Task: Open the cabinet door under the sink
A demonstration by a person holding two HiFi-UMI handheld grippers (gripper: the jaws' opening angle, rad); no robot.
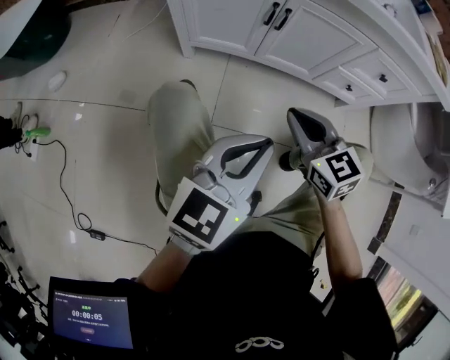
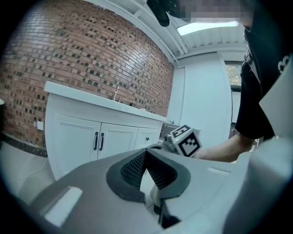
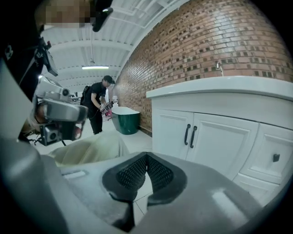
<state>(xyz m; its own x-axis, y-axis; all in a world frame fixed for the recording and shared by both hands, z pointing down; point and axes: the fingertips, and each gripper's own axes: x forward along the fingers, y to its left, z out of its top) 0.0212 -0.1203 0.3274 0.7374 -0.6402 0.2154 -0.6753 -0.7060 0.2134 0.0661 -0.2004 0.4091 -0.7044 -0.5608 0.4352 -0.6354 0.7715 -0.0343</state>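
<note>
The white sink cabinet (image 1: 295,35) stands at the top of the head view, its two doors closed, with a pair of black handles (image 1: 278,14) side by side. The same doors and handles show in the left gripper view (image 2: 98,140) and in the right gripper view (image 3: 190,135). My left gripper (image 1: 266,143) is held over my knee, shut, with nothing in it (image 2: 145,153). My right gripper (image 1: 295,116) is beside it, nearer the cabinet, also shut and empty (image 3: 146,157). Both are well short of the handles.
Drawers (image 1: 365,74) with black knobs lie right of the doors. A white round fixture (image 1: 408,140) stands at the right. A black cable (image 1: 70,204) runs over the tiled floor at the left. A tablet (image 1: 90,320) sits at the lower left. A person (image 3: 98,103) stands by a green tub (image 3: 124,119).
</note>
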